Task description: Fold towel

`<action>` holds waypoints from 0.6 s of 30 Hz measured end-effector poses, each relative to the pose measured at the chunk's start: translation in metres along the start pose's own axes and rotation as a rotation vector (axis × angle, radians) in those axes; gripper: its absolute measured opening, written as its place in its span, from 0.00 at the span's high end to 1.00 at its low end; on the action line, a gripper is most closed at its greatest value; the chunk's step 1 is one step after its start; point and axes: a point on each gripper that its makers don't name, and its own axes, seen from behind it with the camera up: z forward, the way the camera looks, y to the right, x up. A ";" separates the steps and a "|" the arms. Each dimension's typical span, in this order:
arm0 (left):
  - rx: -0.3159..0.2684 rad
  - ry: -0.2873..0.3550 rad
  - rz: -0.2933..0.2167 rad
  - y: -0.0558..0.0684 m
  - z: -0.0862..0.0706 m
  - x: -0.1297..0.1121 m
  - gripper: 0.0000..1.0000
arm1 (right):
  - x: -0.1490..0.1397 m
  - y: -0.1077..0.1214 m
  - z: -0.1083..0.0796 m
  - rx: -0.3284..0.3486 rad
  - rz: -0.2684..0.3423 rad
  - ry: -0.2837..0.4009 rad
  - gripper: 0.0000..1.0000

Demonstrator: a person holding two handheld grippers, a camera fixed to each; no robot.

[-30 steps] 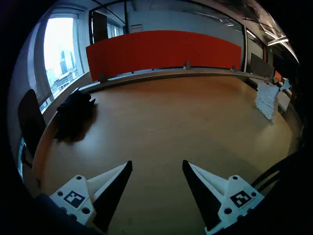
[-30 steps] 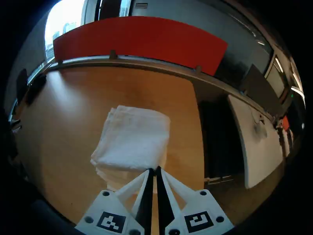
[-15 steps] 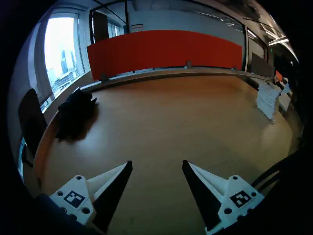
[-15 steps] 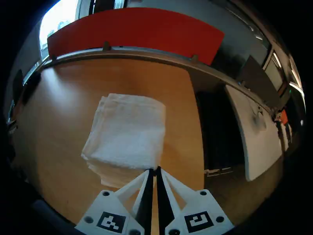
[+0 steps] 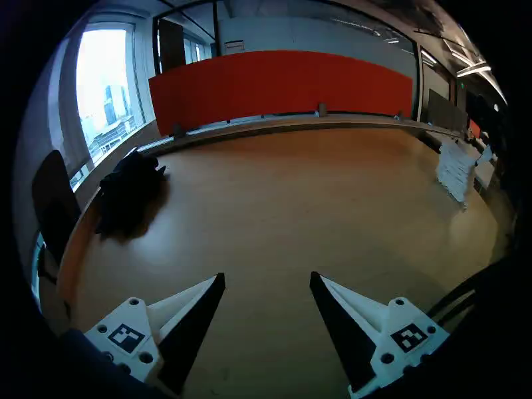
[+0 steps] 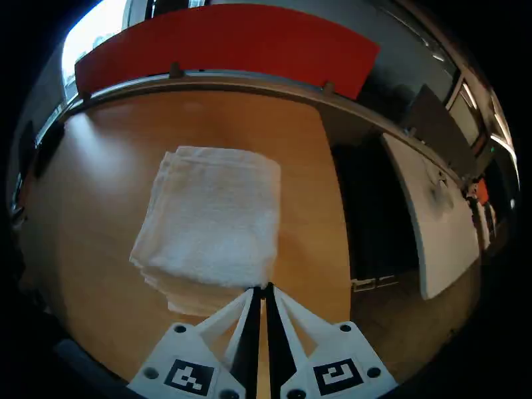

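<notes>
Right gripper view, on the wooden table [image 6: 93, 199]: white towel [image 6: 213, 213] already folded into a thick square stack, near the table's right edge. Seems essentially done; perhaps only letting go left. Right gripper [image 6: 261, 291] clenched at the stack's near edge; cannot tell whether cloth is pinched. Left gripper [image 5: 266, 276] spread wide over bare wood. No container to report.

The left tool [image 5: 266, 275] and right tool [image 6: 261, 288] are made of white plastic, with tapered black-faced fingers [image 5: 193, 319]; square black-and-white markers [image 5: 126, 337] and screw holes [image 5: 133, 301] are borne at the bases.
</notes>
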 end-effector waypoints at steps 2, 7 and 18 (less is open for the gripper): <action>0.001 -0.001 0.001 0.000 0.000 0.000 0.05 | -0.002 0.000 0.000 0.000 -0.003 -0.007 0.95; 0.000 -0.001 0.001 0.000 0.001 0.000 0.05 | -0.003 0.001 0.002 -0.006 -0.006 -0.015 0.95; 0.001 -0.004 0.003 0.000 -0.001 -0.002 0.05 | -0.014 -0.001 0.007 -0.007 -0.012 -0.045 0.94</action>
